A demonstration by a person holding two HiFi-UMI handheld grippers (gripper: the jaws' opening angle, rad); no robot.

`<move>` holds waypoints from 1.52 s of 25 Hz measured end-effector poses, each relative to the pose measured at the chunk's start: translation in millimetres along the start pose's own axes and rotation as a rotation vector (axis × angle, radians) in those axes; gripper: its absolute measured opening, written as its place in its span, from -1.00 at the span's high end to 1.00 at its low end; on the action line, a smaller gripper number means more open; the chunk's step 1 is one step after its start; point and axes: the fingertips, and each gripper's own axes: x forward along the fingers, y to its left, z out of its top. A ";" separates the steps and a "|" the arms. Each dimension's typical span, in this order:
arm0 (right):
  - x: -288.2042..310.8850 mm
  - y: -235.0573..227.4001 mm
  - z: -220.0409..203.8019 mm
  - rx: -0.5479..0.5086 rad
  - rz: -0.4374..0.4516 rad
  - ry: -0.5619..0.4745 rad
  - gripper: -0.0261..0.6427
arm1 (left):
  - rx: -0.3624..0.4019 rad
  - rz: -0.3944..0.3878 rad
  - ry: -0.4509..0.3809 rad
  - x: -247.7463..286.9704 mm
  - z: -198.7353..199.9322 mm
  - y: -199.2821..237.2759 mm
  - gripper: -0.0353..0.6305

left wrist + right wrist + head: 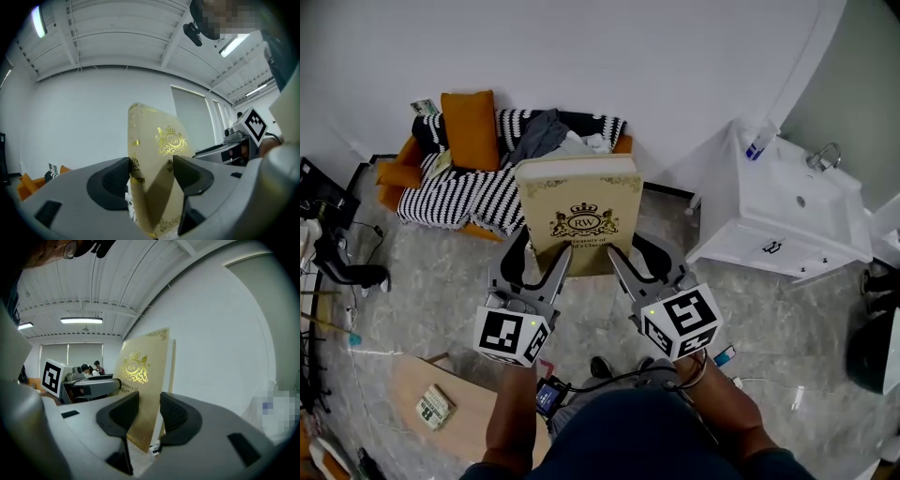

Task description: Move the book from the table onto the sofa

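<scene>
A thick book (579, 216) with a gold cover and a crest hangs in the air, held upright by its near edge. My left gripper (540, 257) is shut on its lower left corner and my right gripper (633, 251) on its lower right corner. In the left gripper view the book (157, 154) stands between the dark pads (117, 176) of that gripper (151, 171). The right gripper view shows the book's cover (140, 373) clamped in the right gripper (149, 411). The sofa (398, 178), orange under a black-and-white striped blanket (464, 195), lies just beyond the book.
An orange cushion (471, 129) and a heap of clothes (551, 133) lie on the sofa. A white sink cabinet (787, 220) stands at the right. A wooden table (469, 422) with a small packet (434, 406) is at my lower left. Cables trail on the floor.
</scene>
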 end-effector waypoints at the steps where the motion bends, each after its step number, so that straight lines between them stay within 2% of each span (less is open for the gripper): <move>1: 0.5 -0.2 -1.3 -0.002 0.003 0.000 0.47 | -0.001 0.003 0.000 -0.3 -1.5 0.1 0.06; 8: 7.7 -10.9 -10.3 0.005 0.049 -0.010 0.47 | -0.002 0.045 0.004 7.1 -11.8 -0.5 0.06; 14: 51.8 -103.1 -2.1 0.032 0.133 -0.006 0.47 | 0.007 0.124 0.036 101.8 -15.7 4.1 0.06; 21: 80.9 -150.1 -5.9 0.039 0.178 0.019 0.47 | -0.009 0.178 0.067 151.3 -27.7 10.6 0.06; 29: 122.0 -172.2 -10.5 0.061 0.190 0.046 0.47 | -0.017 0.192 0.101 184.9 -38.9 39.5 0.06; 38: 189.9 -184.8 -25.2 0.055 0.155 0.092 0.47 | -0.067 0.157 0.114 221.3 -69.4 99.2 0.06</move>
